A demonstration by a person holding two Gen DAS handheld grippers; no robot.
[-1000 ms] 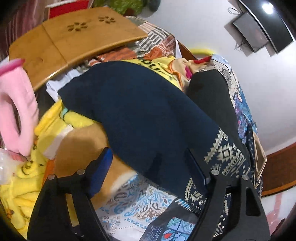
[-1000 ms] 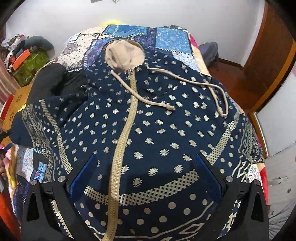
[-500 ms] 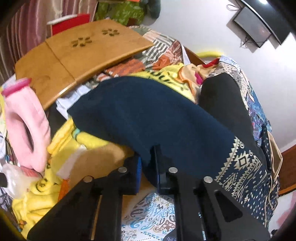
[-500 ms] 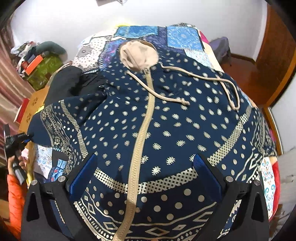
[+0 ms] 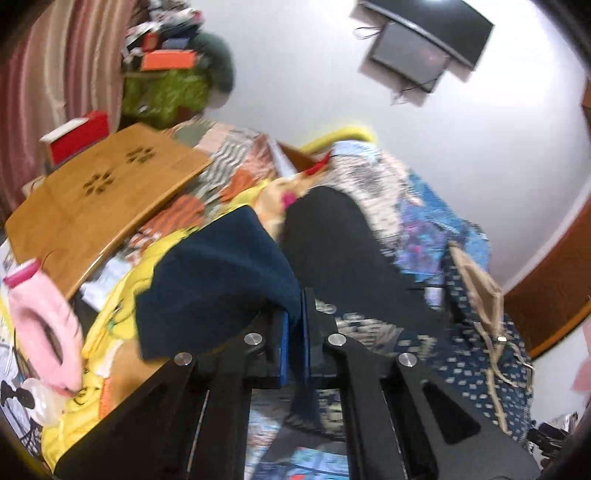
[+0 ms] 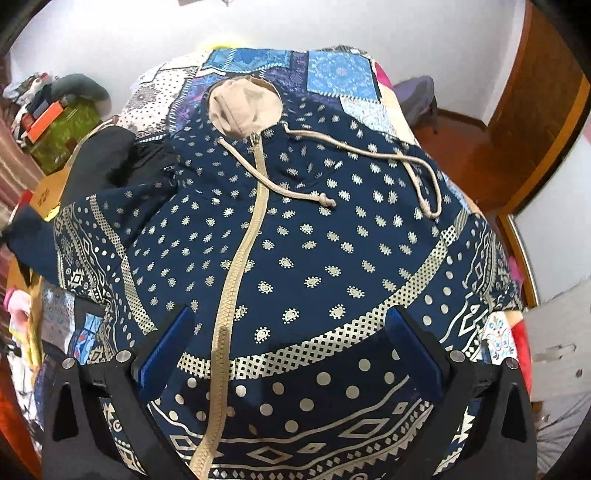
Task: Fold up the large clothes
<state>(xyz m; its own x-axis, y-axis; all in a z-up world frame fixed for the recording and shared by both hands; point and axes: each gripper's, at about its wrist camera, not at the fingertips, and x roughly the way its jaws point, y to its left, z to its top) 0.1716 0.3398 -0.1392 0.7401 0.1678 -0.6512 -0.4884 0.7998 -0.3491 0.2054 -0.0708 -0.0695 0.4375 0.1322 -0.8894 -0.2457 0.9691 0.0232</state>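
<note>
Across the middle of the right wrist frame, the navy patterned zip hoodie [image 6: 295,236] lies spread on the patchwork bedspread [image 6: 332,70], a black garment [image 6: 99,162] at upper left. The right gripper [image 6: 291,350] hovers spread wide; the left gripper [image 5: 293,339] pinches the hoodie's plain navy sleeve [image 5: 218,280].

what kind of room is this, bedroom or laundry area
Most likely a bedroom. A navy patterned hoodie lies spread on a patchwork bedspread, a wooden lap desk sits among loose clothes beside it, and a dark screen hangs on the white wall. No washer or dryer shows.
</note>
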